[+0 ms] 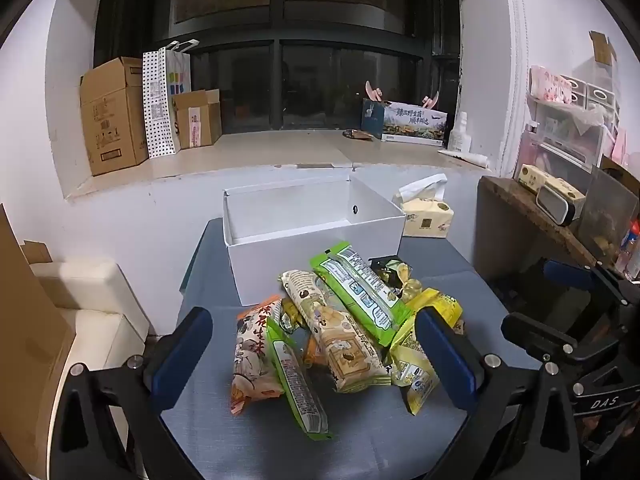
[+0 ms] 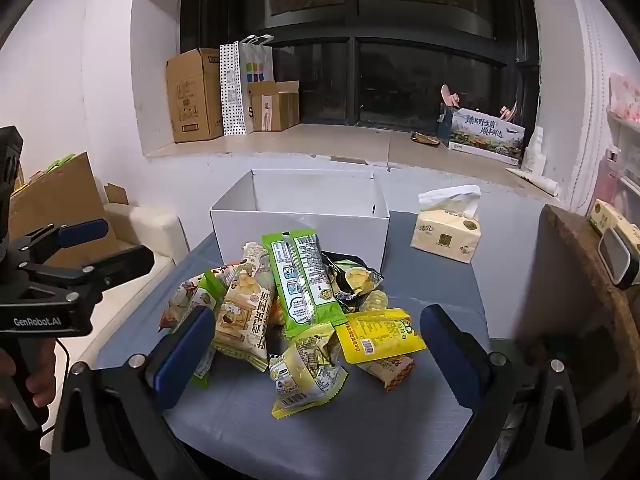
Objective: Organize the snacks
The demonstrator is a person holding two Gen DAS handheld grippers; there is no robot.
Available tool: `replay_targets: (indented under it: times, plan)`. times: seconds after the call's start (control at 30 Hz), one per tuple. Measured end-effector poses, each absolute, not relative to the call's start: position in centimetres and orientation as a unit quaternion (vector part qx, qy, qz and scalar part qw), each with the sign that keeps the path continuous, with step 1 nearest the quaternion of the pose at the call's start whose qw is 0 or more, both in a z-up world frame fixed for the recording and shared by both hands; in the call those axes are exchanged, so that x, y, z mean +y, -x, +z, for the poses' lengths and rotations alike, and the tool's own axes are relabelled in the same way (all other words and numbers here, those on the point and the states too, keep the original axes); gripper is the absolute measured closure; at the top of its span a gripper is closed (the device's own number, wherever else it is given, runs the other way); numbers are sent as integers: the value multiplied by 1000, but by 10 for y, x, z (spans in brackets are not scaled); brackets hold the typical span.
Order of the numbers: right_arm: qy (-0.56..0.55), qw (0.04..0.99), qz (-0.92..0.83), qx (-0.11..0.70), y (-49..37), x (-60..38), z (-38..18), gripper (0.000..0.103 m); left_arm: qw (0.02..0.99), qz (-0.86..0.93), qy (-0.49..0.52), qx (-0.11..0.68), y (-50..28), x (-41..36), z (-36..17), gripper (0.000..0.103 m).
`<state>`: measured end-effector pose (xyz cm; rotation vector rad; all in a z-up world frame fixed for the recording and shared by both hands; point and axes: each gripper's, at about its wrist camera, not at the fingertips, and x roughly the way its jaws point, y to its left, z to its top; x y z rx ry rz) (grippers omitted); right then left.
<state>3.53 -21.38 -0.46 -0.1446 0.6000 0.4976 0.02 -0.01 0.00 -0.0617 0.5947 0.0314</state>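
A heap of snack packets lies on a grey table: a long green pack, a beige cracker pack, an orange peanut bag, and yellow packs. An empty white box stands just behind the heap and also shows in the right wrist view. My left gripper is open above the near side of the heap, empty. My right gripper is open likewise, empty. The left gripper also shows in the right wrist view, at the far left.
A tissue pack sits on the table right of the box. A dark wooden shelf with small items stands at the right. Cardboard boxes and a paper bag stand on the window ledge. A cream seat is left of the table.
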Motion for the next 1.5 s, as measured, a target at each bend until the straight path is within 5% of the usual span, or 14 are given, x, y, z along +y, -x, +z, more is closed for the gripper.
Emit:
replay_targets:
  times: [1.5]
  plan:
    - [70,921,247,293,-33,-215,-4,0,954,10,21,300,0,-6,-4,0]
